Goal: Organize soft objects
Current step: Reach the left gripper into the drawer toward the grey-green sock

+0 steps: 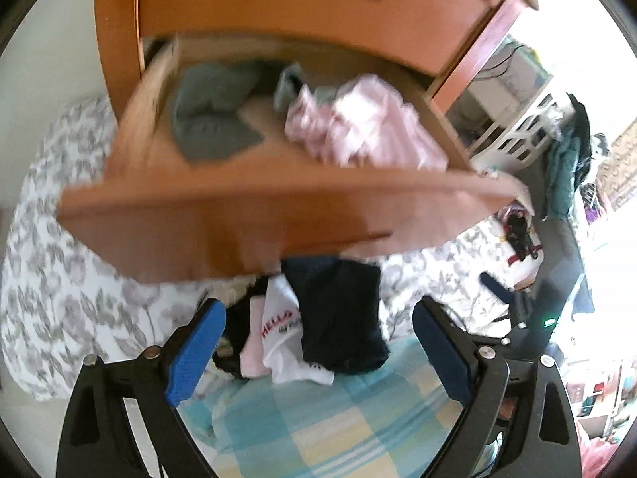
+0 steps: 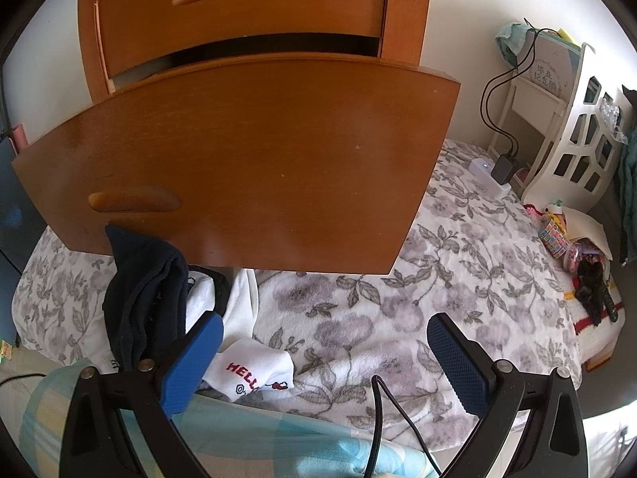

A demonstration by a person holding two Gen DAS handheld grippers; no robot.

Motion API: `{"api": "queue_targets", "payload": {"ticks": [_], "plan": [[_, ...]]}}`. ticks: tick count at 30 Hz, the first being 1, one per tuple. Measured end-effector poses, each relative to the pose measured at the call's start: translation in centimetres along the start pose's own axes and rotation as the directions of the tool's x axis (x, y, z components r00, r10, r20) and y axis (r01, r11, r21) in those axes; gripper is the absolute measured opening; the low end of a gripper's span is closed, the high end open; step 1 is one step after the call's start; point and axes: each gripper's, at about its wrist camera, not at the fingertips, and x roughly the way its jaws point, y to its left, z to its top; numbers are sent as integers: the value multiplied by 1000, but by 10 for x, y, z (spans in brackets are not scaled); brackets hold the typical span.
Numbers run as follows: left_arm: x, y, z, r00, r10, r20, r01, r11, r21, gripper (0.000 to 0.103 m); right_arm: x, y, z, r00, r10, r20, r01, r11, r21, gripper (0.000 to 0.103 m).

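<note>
Inside wooden drawer (image 1: 223, 199): crumpled pink cloth (image 1: 366, 127), folded grey knit (image 1: 211, 119) | left tool (image 1: 318, 338), right tool (image 2: 324, 362): released, empty

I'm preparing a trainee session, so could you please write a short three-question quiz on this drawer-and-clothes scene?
1. True or false: the open drawer already holds a pink garment.
2. Which word is printed in red on the white garment on the bed? A) HELLO B) LOVE C) SMILE
3. What, if anything, is between the pads of the left tool and of the right tool?

Key: 1 true. 2 A. 3 nothing in either; both stand open above the bedding.
</note>
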Motion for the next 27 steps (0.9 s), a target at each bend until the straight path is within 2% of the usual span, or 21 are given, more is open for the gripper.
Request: {"api": "queue_targets", "payload": {"ticks": [3, 6, 13, 19, 22, 25, 27], "plan": [[-25, 1, 14, 997, 19, 81, -20, 1000, 12, 95, -2, -1, 0, 1000, -1, 9, 1, 1000, 8, 103], [-46, 10, 29, 987, 44, 153, -41, 999, -23, 95, -2, -2, 1, 1000, -1, 12, 0, 1000, 14, 103], [-54, 37, 67, 975, 129, 183, -104, 985, -140, 95, -2, -2, 2, 1000, 3, 7, -3, 1000, 13, 103], [-33, 41, 107, 977, 170, 129, -154, 980, -126, 95, -1, -3, 2, 1000, 9, 1, -9, 1000, 16, 103], [-13, 44, 127, 977, 199, 75, -190, 975, -114, 95, 0, -3, 1, 1000, 12, 0, -12, 1000, 16, 103], [7, 43, 143, 961, 274, 28, -272, 960, -65, 95, 1, -4, 2, 1000, 16, -3, -16, 1000, 20, 103], [24, 47, 150, 957, 291, -18, -291, 955, -54, 95, 2, -4, 2, 1000, 19, -6, -19, 1000, 21, 103]]}}
